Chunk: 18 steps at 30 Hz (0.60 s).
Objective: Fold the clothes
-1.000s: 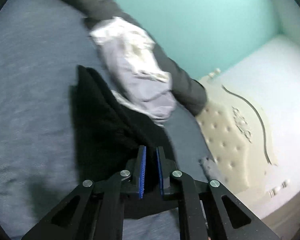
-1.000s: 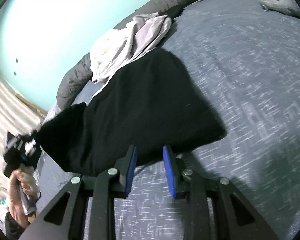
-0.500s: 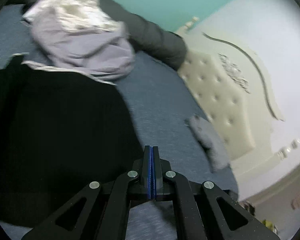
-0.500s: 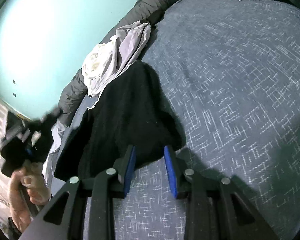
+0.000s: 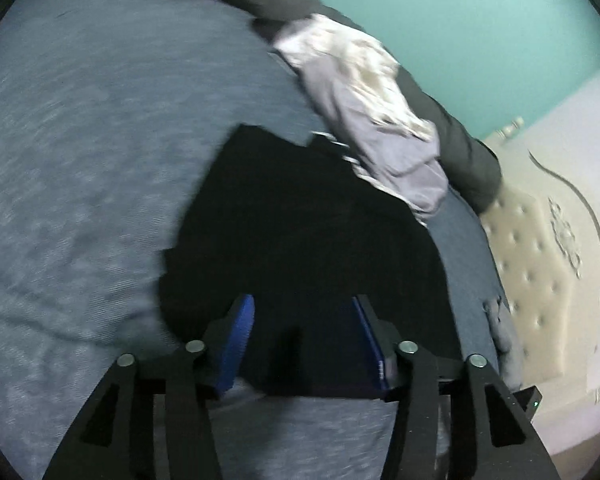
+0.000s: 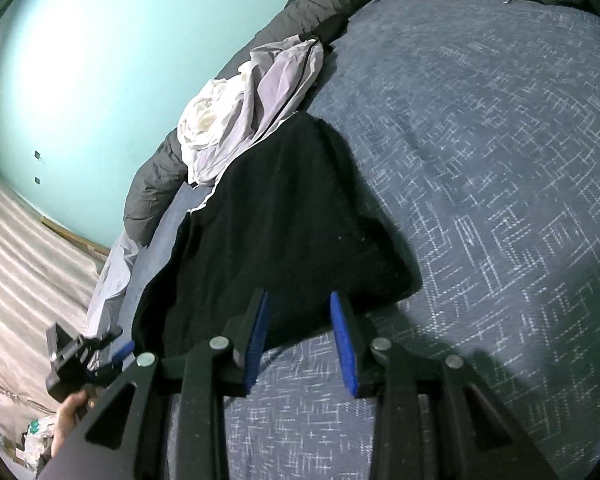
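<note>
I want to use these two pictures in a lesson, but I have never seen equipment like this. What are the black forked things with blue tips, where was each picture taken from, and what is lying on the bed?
No robot here: a person carries a hand-held gripper in each hand, each with two black fingers tipped with blue pads and a fisheye camera looking along them. One picture looks out from the left hand-held gripper, the other from the right hand-held gripper.

A black garment lies on the blue-grey bedspread. Beyond it is a crumpled white and lilac garment against a dark grey duvet roll.

The left jaws have just been opening and now stand apart over the black garment's near edge, gripping nothing. The right jaws also stand open at its edge, holding nothing. In the right view, the person's hand holding the left gripper shows at the lower left.
</note>
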Each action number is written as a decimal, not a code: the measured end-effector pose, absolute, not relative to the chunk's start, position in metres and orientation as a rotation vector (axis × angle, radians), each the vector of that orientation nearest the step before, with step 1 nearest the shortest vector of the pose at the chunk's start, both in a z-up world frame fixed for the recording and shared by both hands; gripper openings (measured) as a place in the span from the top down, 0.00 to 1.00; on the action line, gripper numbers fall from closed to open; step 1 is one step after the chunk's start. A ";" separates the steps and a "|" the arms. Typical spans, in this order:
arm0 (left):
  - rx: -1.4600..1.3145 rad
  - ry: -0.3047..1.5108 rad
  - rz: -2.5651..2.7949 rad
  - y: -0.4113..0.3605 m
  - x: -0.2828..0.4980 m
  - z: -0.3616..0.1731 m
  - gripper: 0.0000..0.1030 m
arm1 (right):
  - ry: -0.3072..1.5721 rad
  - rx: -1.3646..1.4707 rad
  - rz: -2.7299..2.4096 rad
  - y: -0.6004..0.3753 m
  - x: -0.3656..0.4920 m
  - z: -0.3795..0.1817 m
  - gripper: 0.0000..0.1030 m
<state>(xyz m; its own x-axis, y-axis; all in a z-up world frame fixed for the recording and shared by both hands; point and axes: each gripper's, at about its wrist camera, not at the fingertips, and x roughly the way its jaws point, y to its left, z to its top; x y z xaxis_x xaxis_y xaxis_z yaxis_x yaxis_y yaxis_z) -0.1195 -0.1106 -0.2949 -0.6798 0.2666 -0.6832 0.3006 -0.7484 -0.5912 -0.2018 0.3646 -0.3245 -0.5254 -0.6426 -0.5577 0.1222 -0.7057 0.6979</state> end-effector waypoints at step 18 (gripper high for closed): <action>1.175 0.990 -2.543 -0.140 -0.103 -0.315 0.33 | -0.845 1.179 -2.225 0.359 -0.204 -0.327 0.69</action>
<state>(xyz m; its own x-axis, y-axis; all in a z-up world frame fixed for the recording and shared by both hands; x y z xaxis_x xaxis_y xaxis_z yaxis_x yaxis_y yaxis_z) -0.1027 -0.1396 -0.3154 -0.6750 0.1159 -0.7286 0.4072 -0.7650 -0.4990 -0.2035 0.3589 -0.3271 -0.5134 -0.6572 -0.5519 0.1248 -0.6934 0.7096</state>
